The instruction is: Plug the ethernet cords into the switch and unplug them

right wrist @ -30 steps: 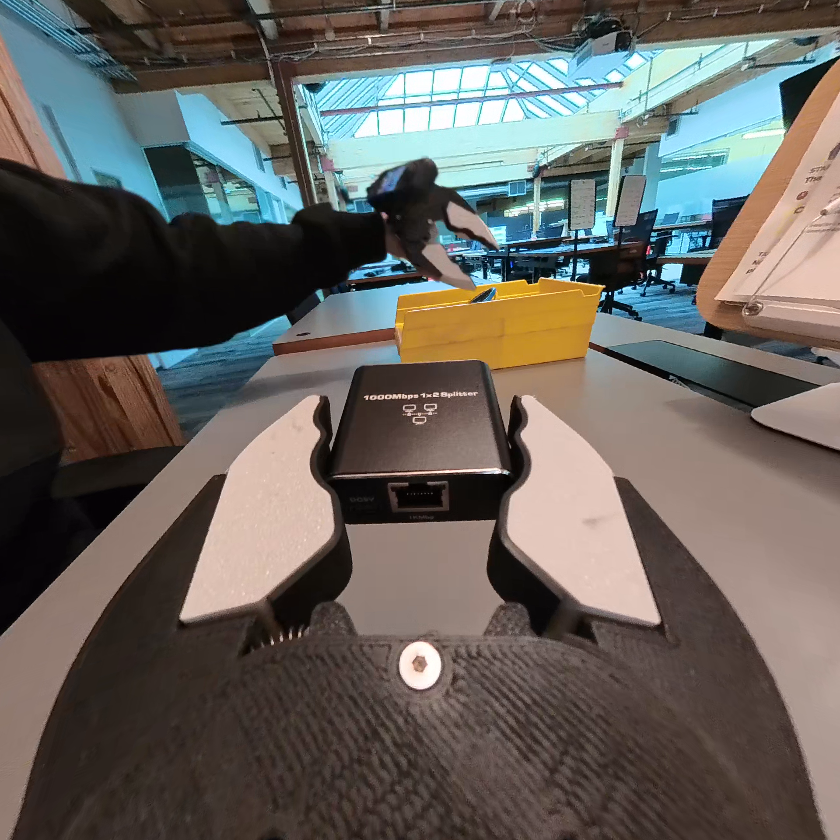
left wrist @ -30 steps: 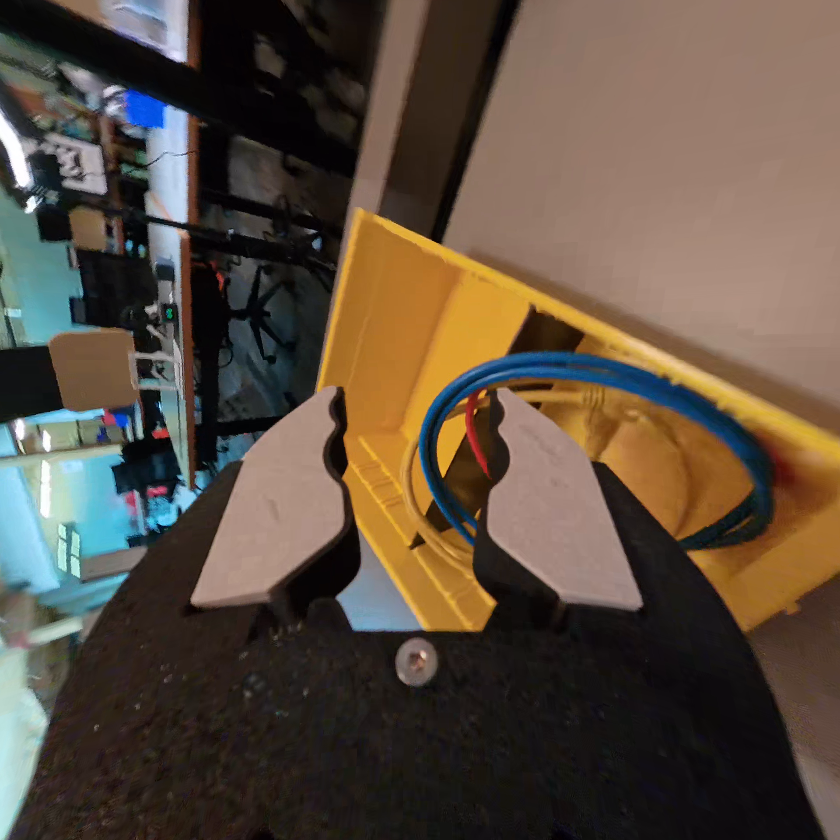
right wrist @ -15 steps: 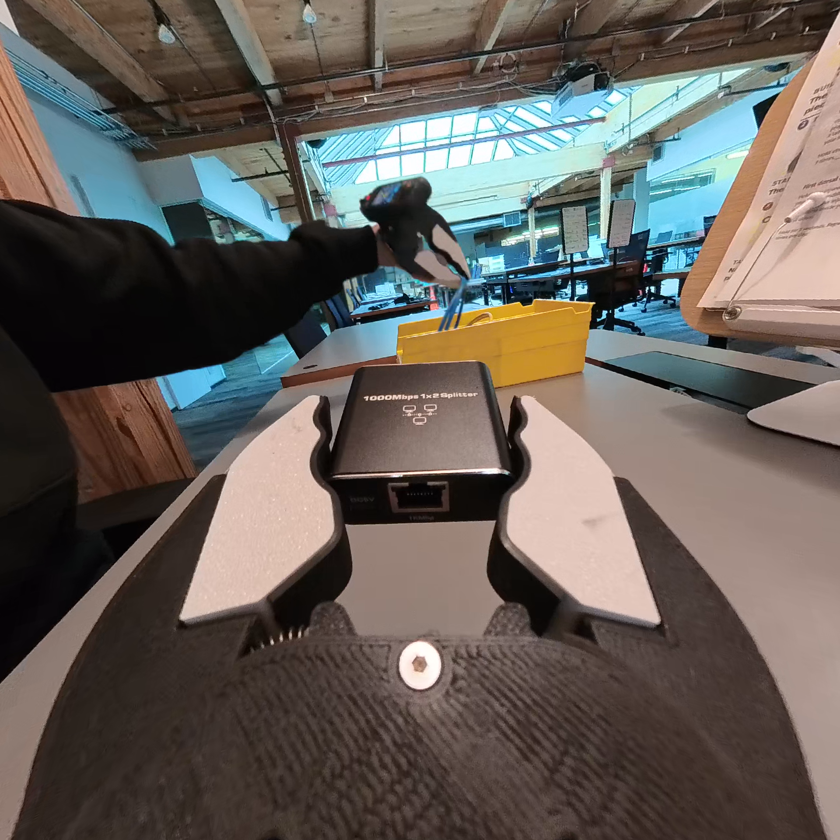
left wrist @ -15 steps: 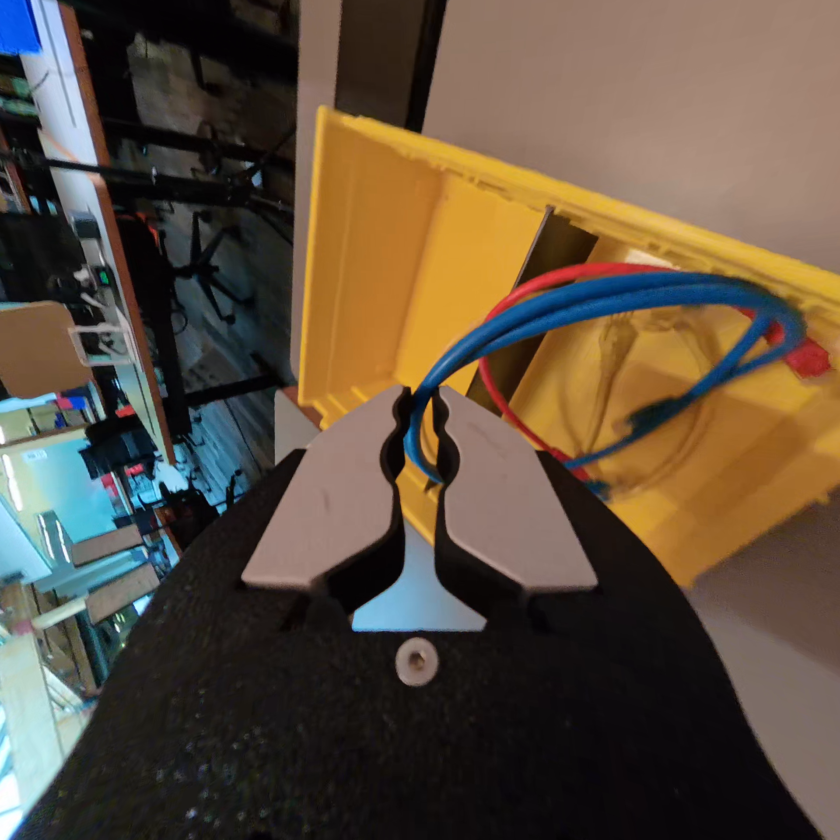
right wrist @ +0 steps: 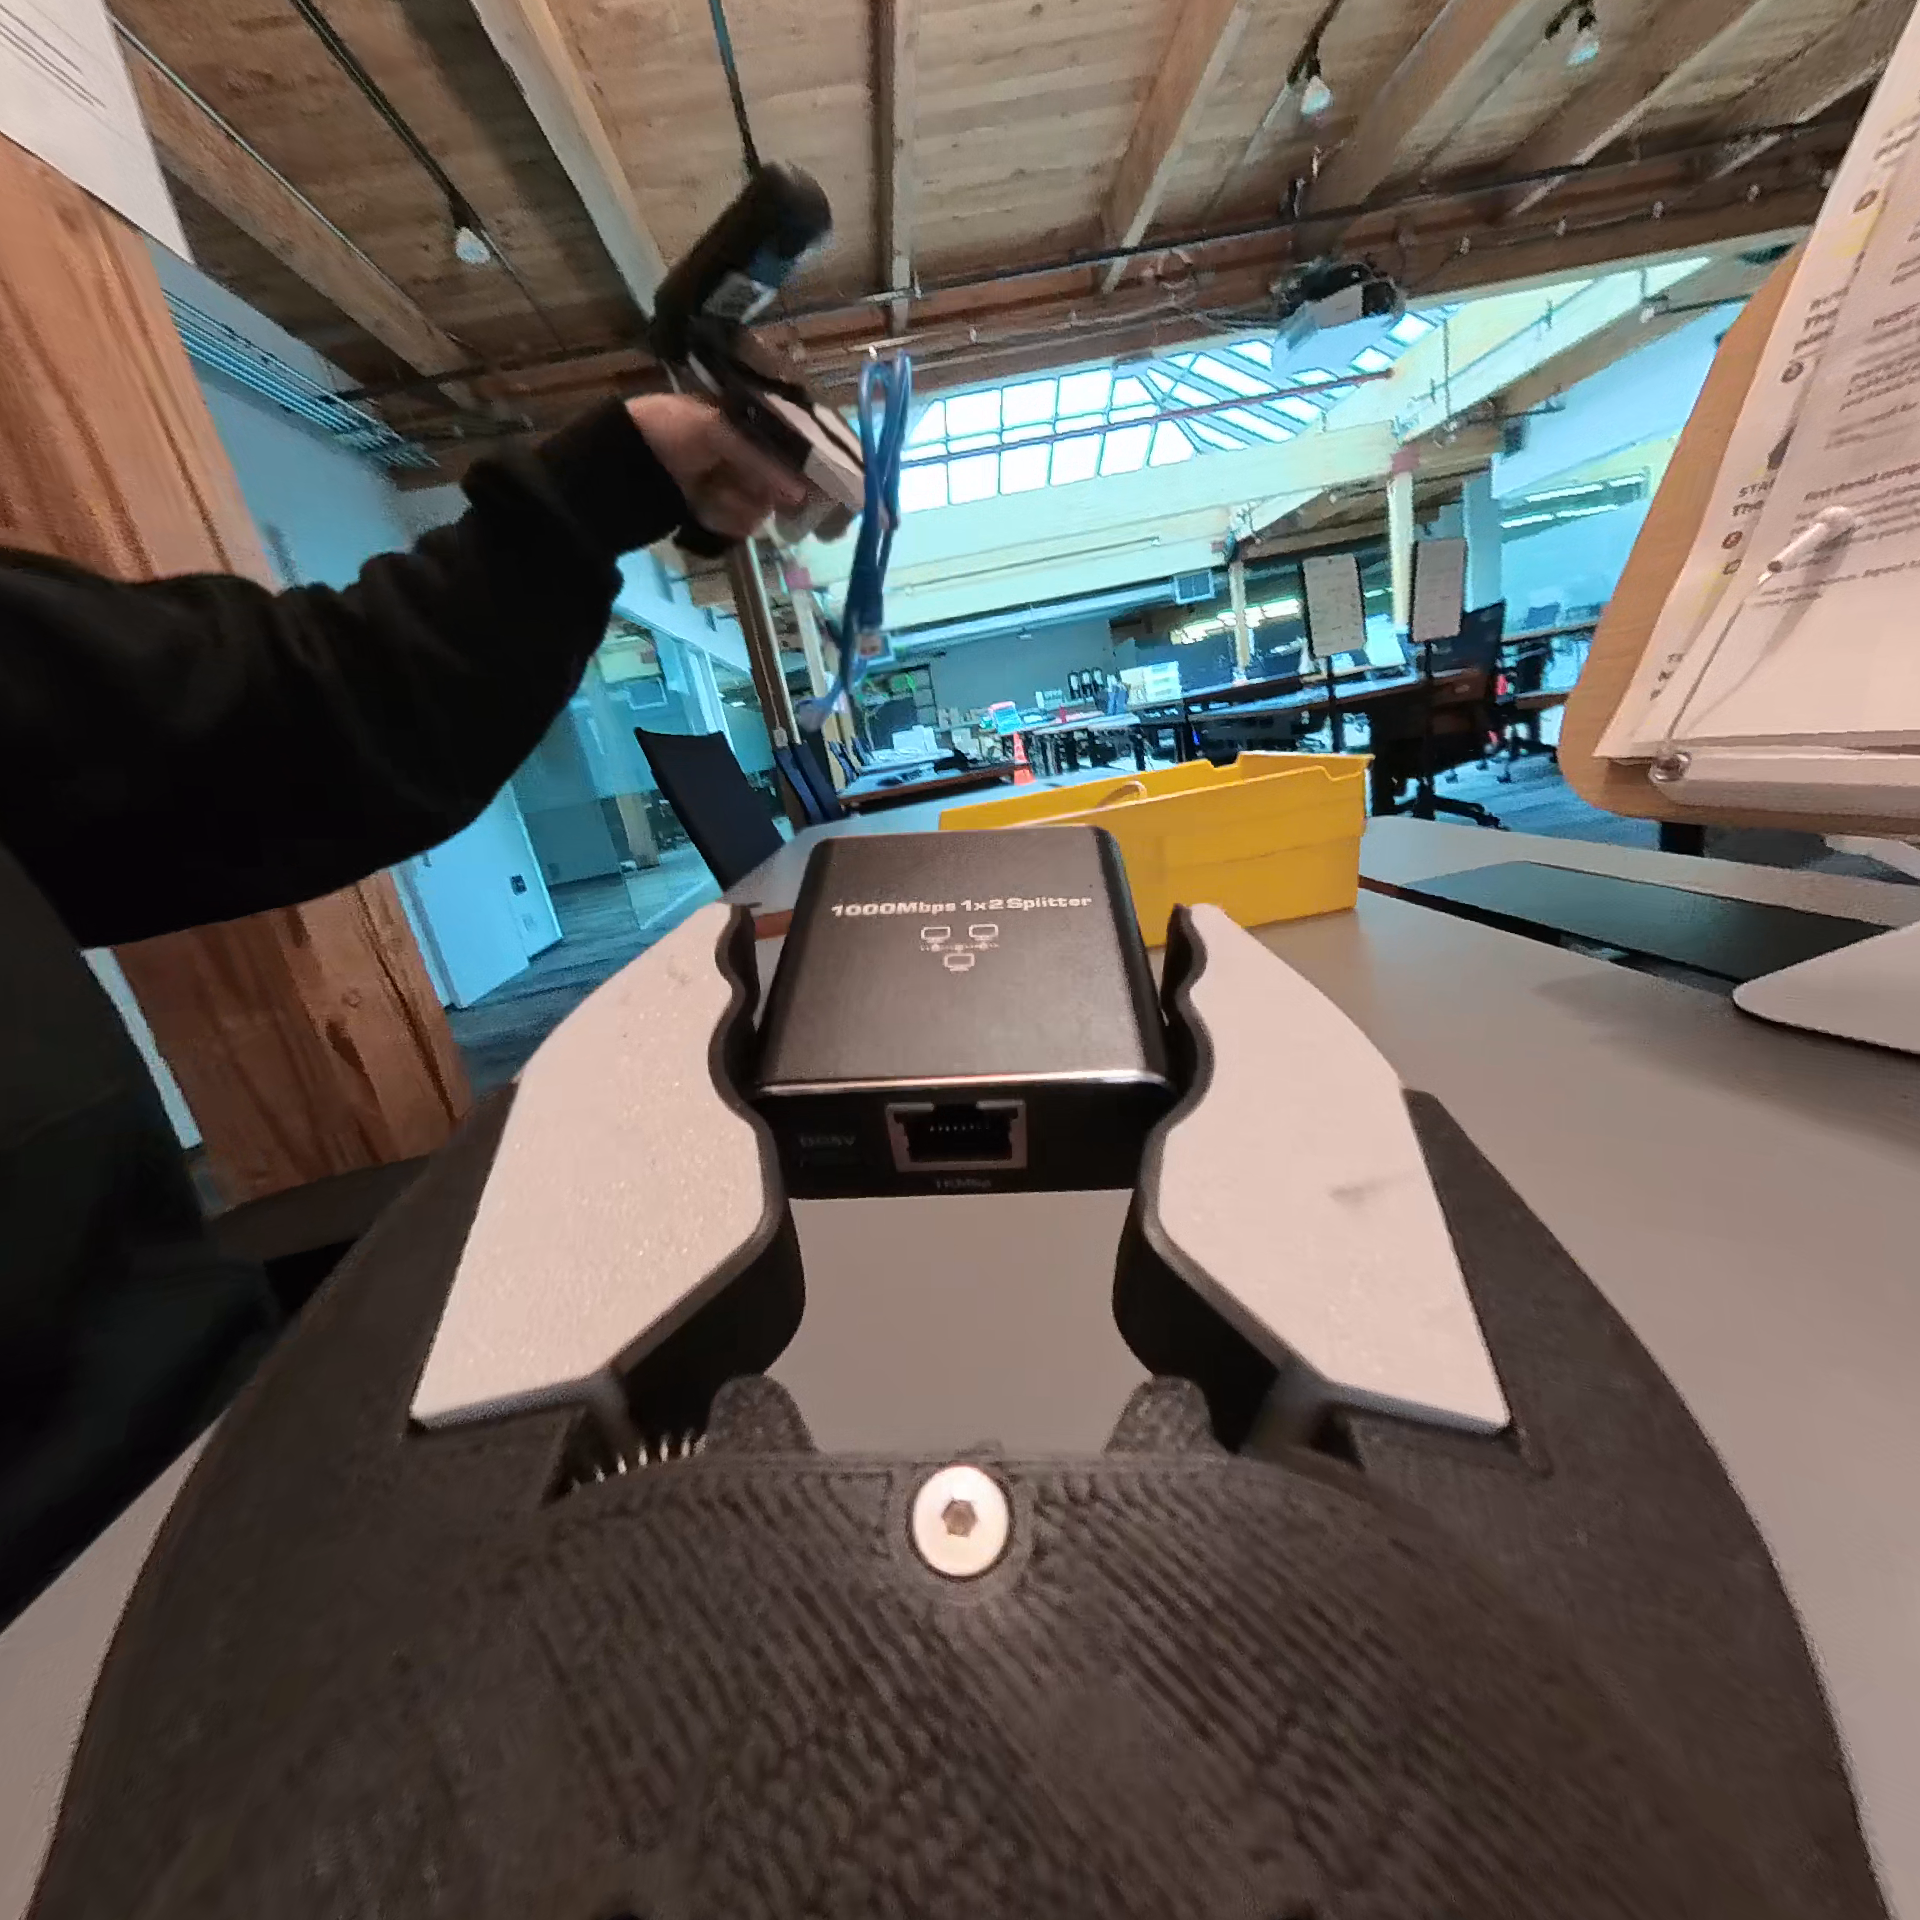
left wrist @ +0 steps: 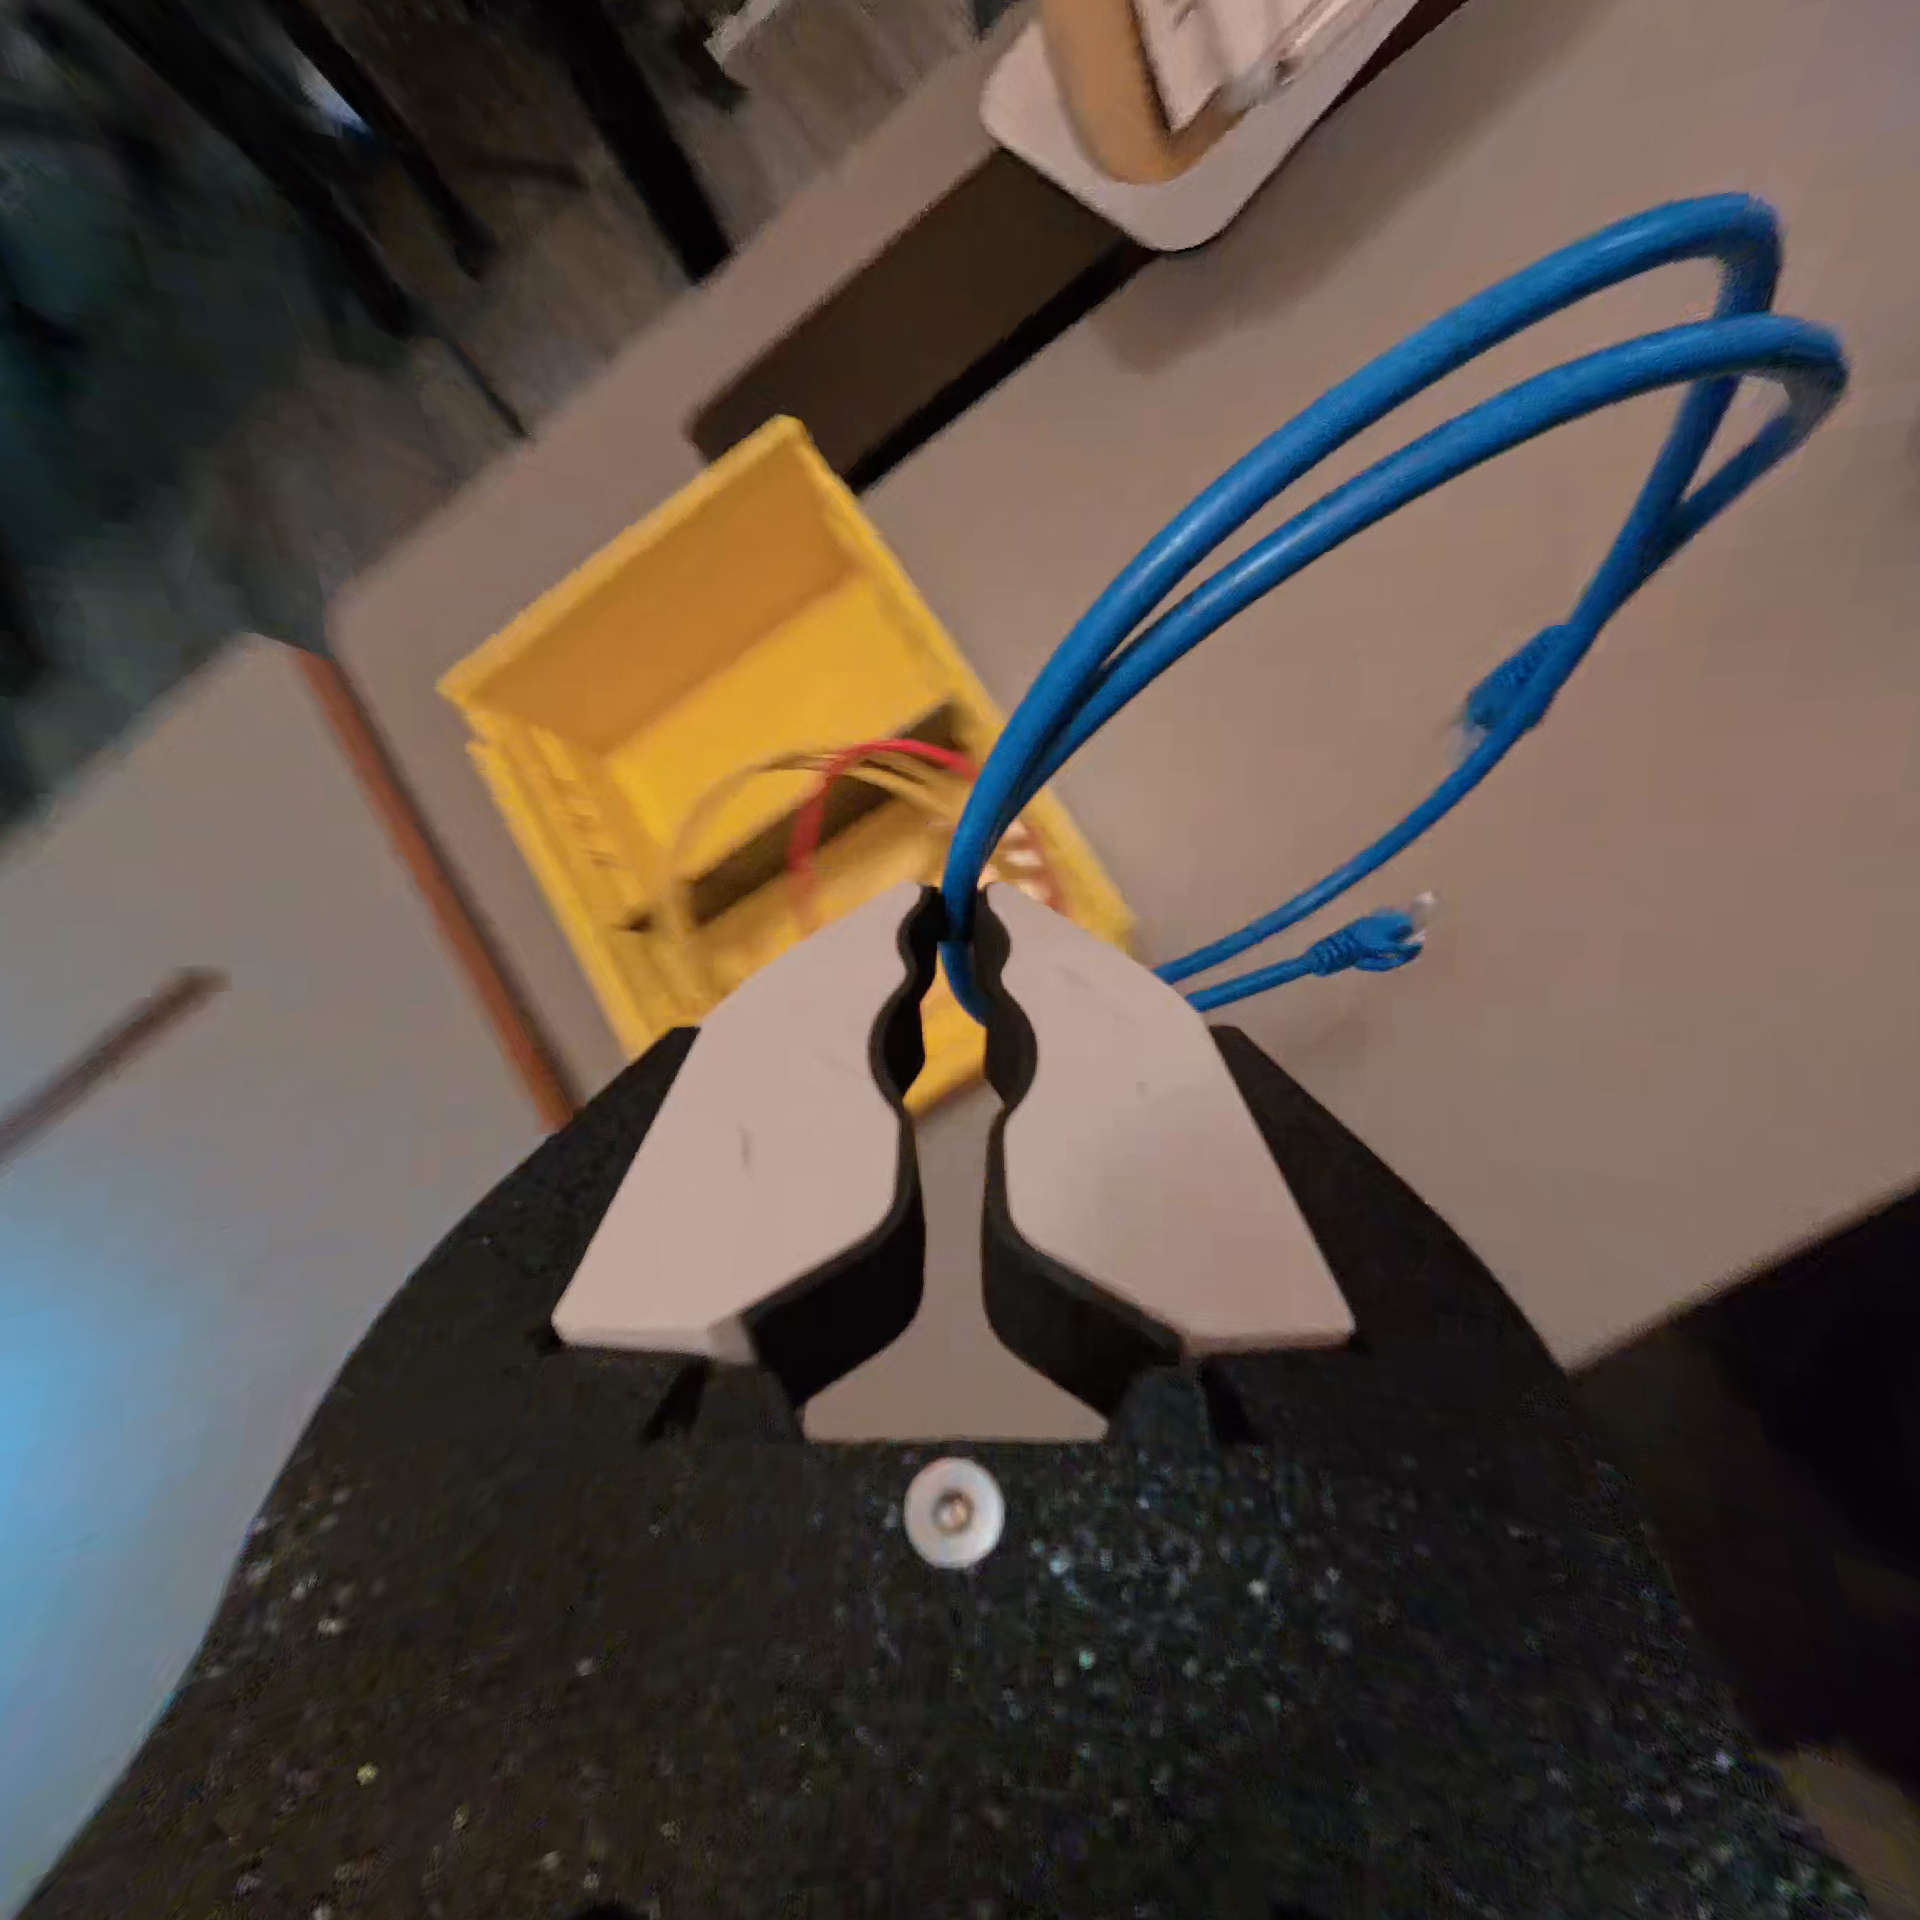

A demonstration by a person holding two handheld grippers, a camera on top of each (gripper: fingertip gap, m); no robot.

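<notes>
Blue cord (left wrist: 1299, 540), looped in several strands, is pinched between the fingertips of the left gripper (left wrist: 961, 914), whose fingers are clenched on it high above the table (left wrist: 1558, 831). Its loops arch up and to the right in the left wrist view, and two blue plugs hang free, one (left wrist: 1507, 686) off the loop's end and one (left wrist: 1361, 951) just beside the right finger. Below the gripper, the yellow bin (left wrist: 665, 644) sits near the table's far edge, with a red cord (left wrist: 831, 790) and pale cords lying inside it. In the right wrist view, the left gripper (right wrist: 842, 468) is raised well above the bin (right wrist: 1247, 842), held by a hand (right wrist: 717, 473) in a black sleeve (right wrist: 260, 717), and the cord (right wrist: 878, 499) dangles from it. The right gripper (right wrist: 961, 956) has its fingers closed on the sides of the black switch (right wrist: 951, 987), which rests on the table (right wrist: 1610, 1143) near its front edge; the port (right wrist: 956, 1132) facing the camera has nothing plugged in. At the table's right edge stand a white base (right wrist: 1829, 987) and a clipboard (right wrist: 1766, 520) with papers.
</notes>
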